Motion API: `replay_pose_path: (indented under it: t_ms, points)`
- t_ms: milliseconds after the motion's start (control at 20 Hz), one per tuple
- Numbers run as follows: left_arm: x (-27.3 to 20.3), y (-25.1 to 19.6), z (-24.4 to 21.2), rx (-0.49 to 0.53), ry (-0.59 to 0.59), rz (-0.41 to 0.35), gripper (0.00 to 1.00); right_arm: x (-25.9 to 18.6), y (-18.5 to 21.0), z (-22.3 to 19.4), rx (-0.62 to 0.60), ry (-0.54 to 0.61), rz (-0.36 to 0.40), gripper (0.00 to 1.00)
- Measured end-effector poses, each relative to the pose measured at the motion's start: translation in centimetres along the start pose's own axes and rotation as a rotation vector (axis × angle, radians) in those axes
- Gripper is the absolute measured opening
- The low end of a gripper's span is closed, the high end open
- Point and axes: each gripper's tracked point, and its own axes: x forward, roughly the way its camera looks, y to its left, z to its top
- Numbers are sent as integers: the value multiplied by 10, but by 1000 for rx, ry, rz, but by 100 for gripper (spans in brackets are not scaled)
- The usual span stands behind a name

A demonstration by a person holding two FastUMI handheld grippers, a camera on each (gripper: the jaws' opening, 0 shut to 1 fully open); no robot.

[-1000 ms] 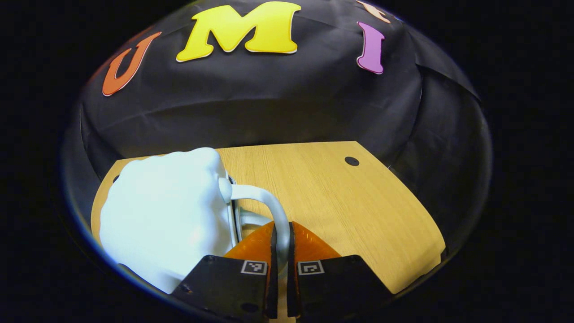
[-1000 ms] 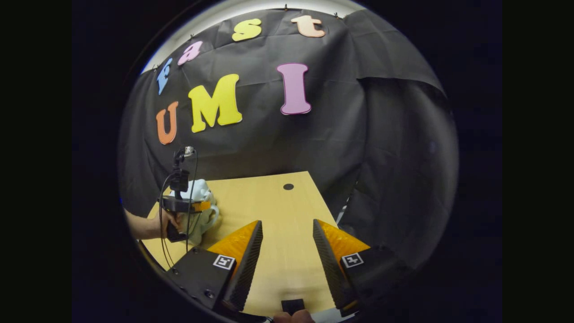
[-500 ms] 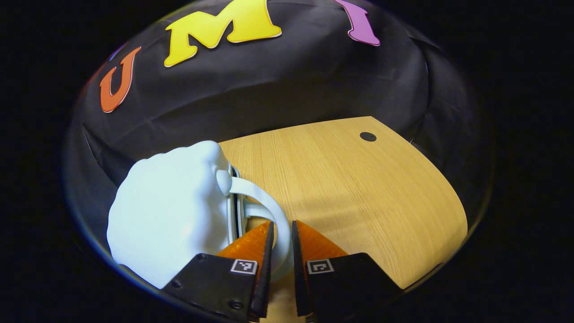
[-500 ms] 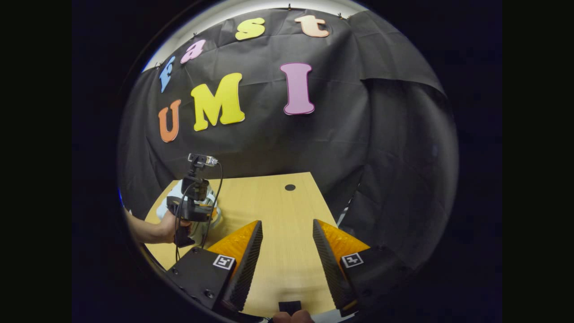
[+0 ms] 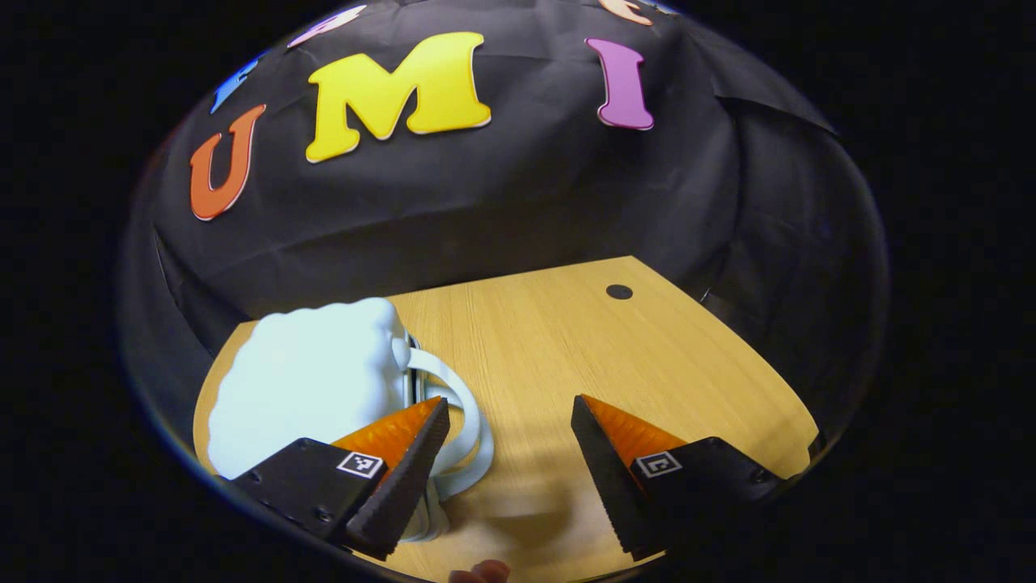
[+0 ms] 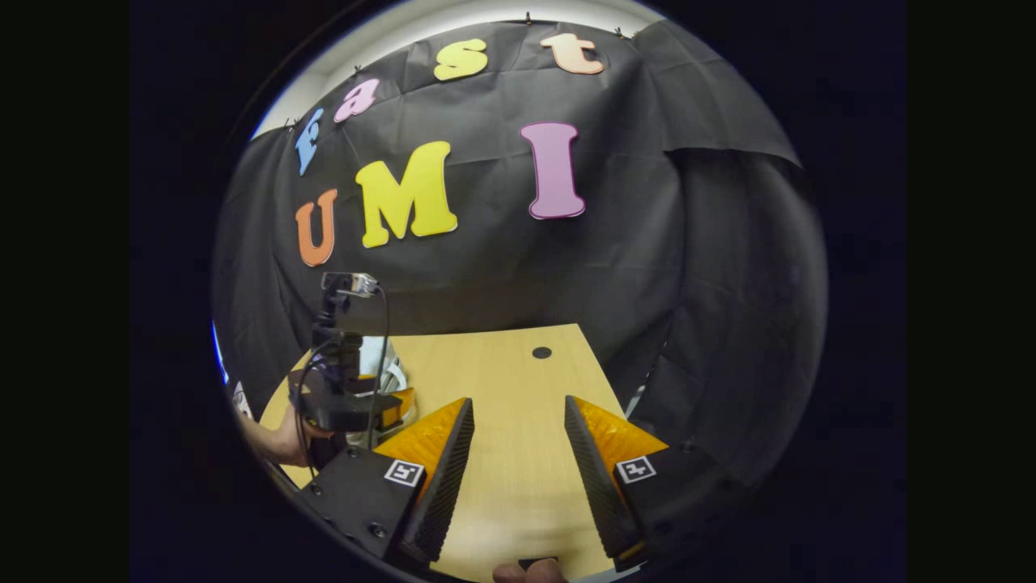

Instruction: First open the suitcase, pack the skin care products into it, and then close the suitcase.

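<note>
— What's there besides the job itself?

— A wooden table (image 5: pixel 615 364), pale grain running away toward the back, lit warm in the middle. You see it too from the right gripper view (image 6: pixel 518 453).

— Anything on it?

— One small dark round hole (image 5: pixel 619 291) near the far right corner, seen again from the other side (image 6: pixel 541 353). Black cloth (image 5: pixel 502 202) hangs behind the table as the wall, creased and folded at the right, and a strip of pale ceiling (image 6: pixel 453 20) shows above the cloth's top edge.
</note>
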Motion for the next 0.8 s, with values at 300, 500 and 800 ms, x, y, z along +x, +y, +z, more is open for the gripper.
replay_pose_path:
  t_ms: [300,500,800]
  points:
    - [-104,44,89,-150,-261,101,97,8,38,52,-61,-145,49,69]
    - [-163,74,116,-184,-384,190,97,6,81,91,-86,-262,109,69]
    - [-196,88,135,-165,-483,225,96,-3,109,120,-118,-382,104,68]
